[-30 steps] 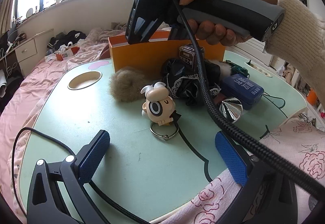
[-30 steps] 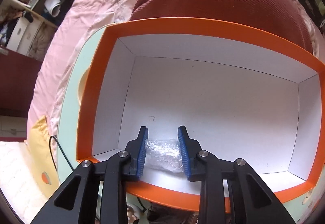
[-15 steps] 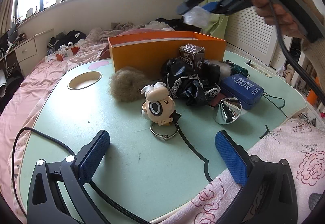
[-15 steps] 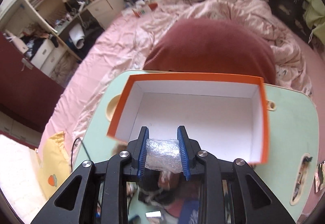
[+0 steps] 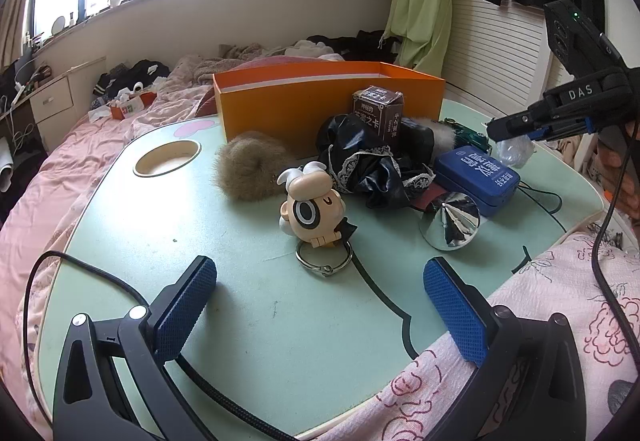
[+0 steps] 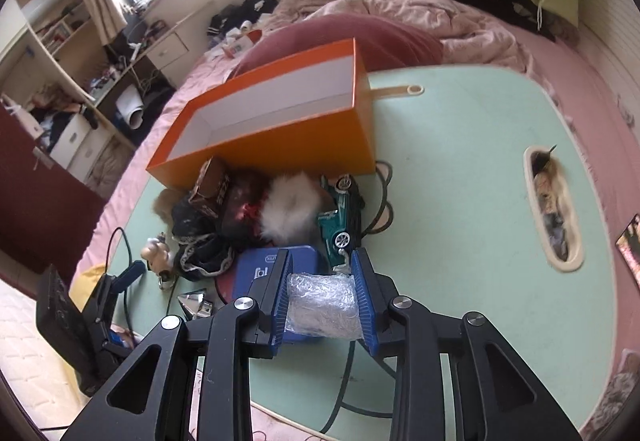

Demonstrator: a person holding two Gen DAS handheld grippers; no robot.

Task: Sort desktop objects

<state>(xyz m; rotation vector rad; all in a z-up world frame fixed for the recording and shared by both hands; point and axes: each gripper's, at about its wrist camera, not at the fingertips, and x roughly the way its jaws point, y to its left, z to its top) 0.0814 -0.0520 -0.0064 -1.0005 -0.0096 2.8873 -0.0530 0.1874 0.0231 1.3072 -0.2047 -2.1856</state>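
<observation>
Pinching a crinkled clear plastic bundle between its blue pads, the right gripper hangs above the near-right part of the green table, well short of the orange box. Its jaws are easing apart, yet the bundle sits between them and touches both pads, so it is not let go. The light side grip likely suits something this soft and crushable.

Just beyond the bundle, toward the orange box, lies a blue tin, then a green toy car and a white fur ball. Crumpled black fabric and a small brown carton crowd against the box's front wall, with a brown fur puff to their left. This heap stands between the bundle and the box, so reaching the box probably means going over it.

Farthest from the box, the left gripper rests wide open and empty before a cartoon figure keychain and a silver cone.
</observation>
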